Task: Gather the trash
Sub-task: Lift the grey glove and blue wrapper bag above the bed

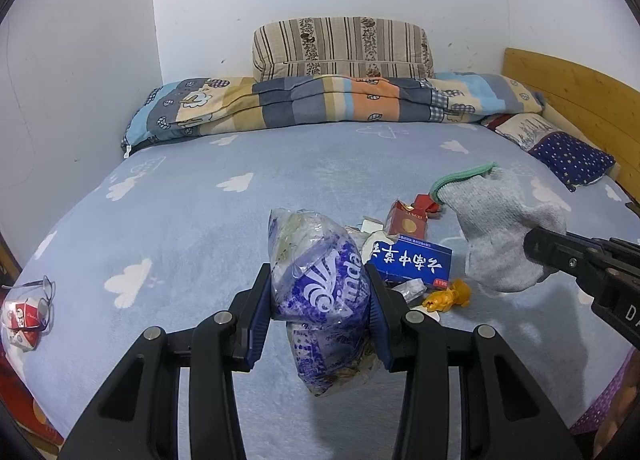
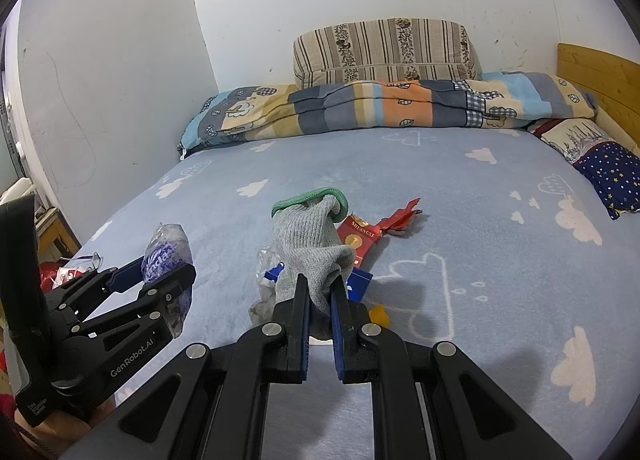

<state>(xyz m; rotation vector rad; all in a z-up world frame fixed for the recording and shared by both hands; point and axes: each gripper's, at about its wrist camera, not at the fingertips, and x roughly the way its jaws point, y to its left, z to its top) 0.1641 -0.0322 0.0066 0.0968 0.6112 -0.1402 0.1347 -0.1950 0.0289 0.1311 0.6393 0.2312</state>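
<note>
Left wrist view: the left gripper (image 1: 320,312), part open, clamps a stuffed bag (image 1: 320,296) at mid-body above the bed (image 1: 180,219), and since the bag bulges above and below the pads, thin film could slide out or tear and spill its contents. Right wrist view: the right gripper (image 2: 320,300), closed tight, pinches a grey glove (image 2: 312,248) by one end over the remaining litter, a red pack (image 2: 360,238) and a blue box (image 2: 360,280); the limp glove hides them and may snag or drop.
</note>
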